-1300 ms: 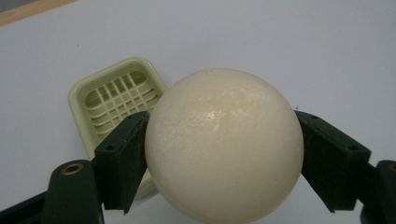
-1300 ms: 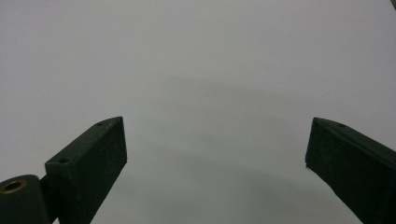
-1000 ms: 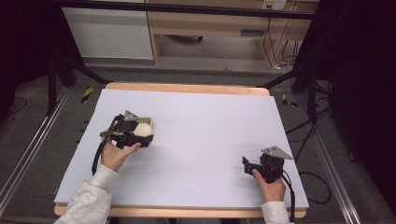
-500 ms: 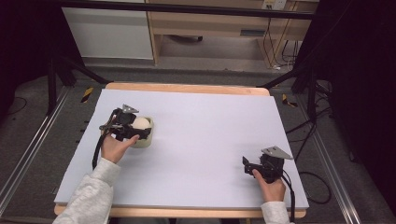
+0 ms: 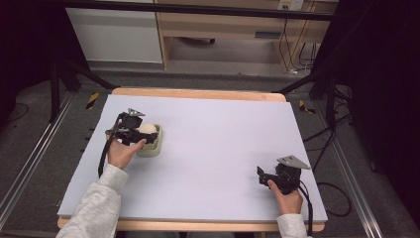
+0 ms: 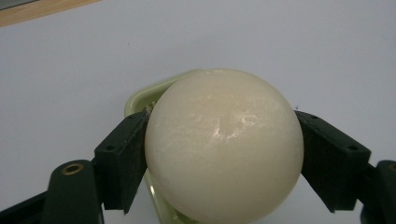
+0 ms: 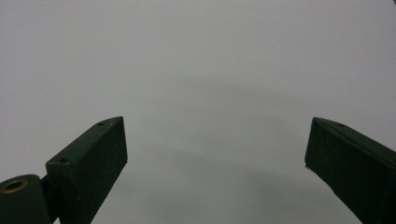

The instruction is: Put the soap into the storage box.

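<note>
**Gripping the ball above the dish**

Clamping a cream-white ball (image 6: 223,144), the left gripper (image 5: 132,133) sits at the left side of the table (image 5: 223,148). Both black jaws press against opposite sides of the ball. A pale green dish (image 6: 140,100) lies directly beneath the ball, its rim visible behind and below it in the left gripper view. From the high view, the ball (image 5: 146,129) sits over the dish (image 5: 153,147); whether it touches the dish cannot be determined.

The right gripper (image 5: 261,174) rests near the front right corner of the table, well apart from the dish. Its jaws stand spread wide over bare white surface, with nothing between them.
</note>
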A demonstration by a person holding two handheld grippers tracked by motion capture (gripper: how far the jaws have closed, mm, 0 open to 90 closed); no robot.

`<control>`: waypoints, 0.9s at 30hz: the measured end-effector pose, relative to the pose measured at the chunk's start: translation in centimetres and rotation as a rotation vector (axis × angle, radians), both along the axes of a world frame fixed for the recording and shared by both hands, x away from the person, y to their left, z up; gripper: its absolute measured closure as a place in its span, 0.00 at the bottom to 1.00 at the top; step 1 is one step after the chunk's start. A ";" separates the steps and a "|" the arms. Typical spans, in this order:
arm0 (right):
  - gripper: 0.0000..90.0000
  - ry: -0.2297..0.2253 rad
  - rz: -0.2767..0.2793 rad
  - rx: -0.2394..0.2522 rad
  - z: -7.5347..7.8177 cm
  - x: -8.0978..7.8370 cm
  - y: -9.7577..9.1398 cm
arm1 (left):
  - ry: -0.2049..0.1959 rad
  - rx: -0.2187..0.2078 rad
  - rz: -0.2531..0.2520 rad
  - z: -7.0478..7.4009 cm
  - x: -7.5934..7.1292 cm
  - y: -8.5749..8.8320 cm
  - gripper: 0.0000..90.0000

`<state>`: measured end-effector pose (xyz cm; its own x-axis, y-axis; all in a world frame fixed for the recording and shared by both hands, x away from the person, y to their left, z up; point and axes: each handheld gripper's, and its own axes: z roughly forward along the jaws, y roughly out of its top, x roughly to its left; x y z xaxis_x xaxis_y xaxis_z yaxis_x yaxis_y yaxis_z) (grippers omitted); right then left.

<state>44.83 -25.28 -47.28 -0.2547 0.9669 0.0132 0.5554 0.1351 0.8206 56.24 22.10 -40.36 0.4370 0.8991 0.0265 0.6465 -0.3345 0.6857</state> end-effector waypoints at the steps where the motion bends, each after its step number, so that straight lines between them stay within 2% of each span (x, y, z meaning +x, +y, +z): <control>1: 0.07 0.000 0.000 0.000 0.0 0.0 0.0 | 0.000 0.000 0.000 0.0 0.0 0.0 0.25; 15: 0.08 0.004 0.003 -0.007 0.0 0.0 0.1 | 0.023 0.026 0.015 -1.2 1.0 0.1 0.25; 23: 0.08 0.004 0.002 -0.007 0.0 0.0 0.2 | 0.035 0.016 0.028 -1.8 1.4 0.3 0.25; 27: 0.08 0.000 0.001 -0.009 0.0 0.0 0.2 | 0.039 0.019 0.019 -2.2 1.4 0.0 0.25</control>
